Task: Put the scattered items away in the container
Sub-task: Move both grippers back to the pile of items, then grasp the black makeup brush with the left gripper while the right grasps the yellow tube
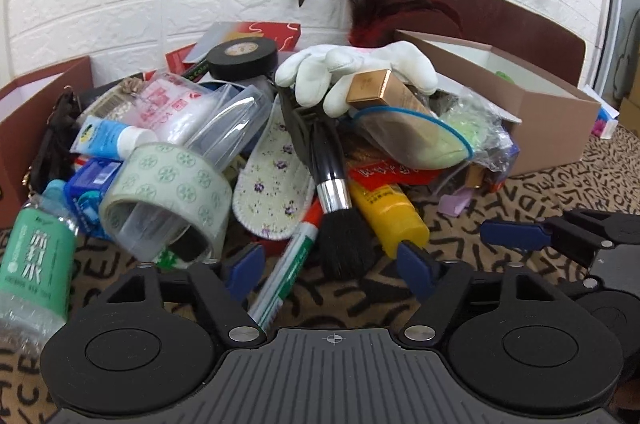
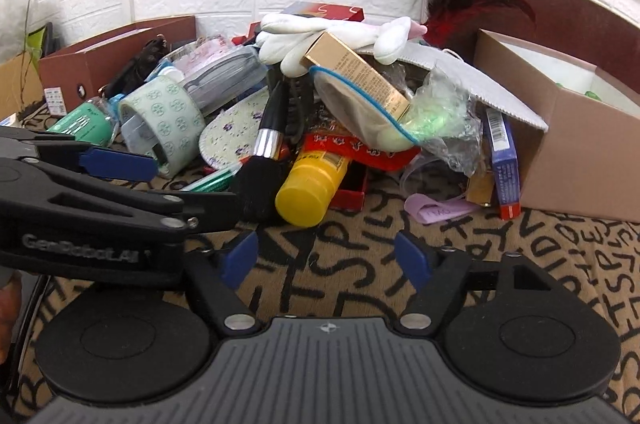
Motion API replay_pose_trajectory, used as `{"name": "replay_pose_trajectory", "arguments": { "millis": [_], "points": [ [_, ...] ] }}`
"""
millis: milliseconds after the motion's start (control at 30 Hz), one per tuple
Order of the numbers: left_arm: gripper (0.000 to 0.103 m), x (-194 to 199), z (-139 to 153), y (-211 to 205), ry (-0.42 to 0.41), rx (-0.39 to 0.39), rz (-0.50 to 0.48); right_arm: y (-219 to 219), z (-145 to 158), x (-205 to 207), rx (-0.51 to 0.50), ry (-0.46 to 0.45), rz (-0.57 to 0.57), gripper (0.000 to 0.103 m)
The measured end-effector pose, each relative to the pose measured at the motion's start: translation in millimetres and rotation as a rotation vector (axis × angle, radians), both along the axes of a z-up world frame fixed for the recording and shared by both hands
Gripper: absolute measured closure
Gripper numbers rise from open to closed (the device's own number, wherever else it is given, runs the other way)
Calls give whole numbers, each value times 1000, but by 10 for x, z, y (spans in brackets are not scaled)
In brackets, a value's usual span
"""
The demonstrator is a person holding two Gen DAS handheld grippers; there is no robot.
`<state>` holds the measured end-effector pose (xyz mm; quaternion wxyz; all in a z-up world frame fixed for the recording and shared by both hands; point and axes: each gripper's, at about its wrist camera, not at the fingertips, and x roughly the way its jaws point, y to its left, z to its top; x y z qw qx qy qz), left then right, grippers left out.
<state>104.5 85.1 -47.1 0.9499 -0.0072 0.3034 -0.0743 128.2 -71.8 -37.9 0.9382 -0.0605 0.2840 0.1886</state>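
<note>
White brick wall, letter-print desk (image 2: 500, 264), clutter pile ahead of both hand-held grippers, left hand-held gripper (image 1: 330, 264) spread around brush (image 1: 334, 199), right hand-held gripper (image 2: 326, 256) spread, empty, box (image 2: 580, 151) right.

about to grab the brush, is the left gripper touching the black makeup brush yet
Apart. The left wrist view shows the left gripper open, with the makeup brush bristles between its blue pads, clear gaps either side.

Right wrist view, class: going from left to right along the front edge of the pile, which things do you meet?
Green-labelled bottle → patterned tape roll → floral insole → black makeup brush → yellow tube → lilac tag → blue box → brown cardboard box.
</note>
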Motion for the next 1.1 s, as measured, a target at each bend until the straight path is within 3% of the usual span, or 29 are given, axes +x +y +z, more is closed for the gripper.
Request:
{"name": "replay_pose_trajectory", "arguments": {
  "millis": [100,233,567,633,667,700,733,767,867,1100],
  "points": [
    [43,169,-27,44,35,-47,5,19,-16,96,8,6,4,39],
    [44,316,-54,61,45,-62,10,73,-57,223,16,23,20,48],
    [46,636,-46,14,39,-33,-25,176,-121,338,31,41,52,50],
    [58,651,-40,-8,33,-11,-41,186,-125,334,33,37,57,50],
    [75,661,-41,-16,37,-10,-51,199,-128,337,22,28,54,50],
    [77,669,-43,-23,48,-17,-61,209,-134,350,9,22,49,50],
    [78,669,-46,-34,50,-14,-62,211,-141,372,4,23,43,53],
    [81,661,-49,-47,47,-7,-66,198,-148,397,12,34,40,63],
    [82,579,-15,-63,39,-5,-70,133,-147,403,53,59,40,64],
    [85,187,61,-113,52,-12,-104,-68,-90,30,41,53,68,65]
  ]
}}
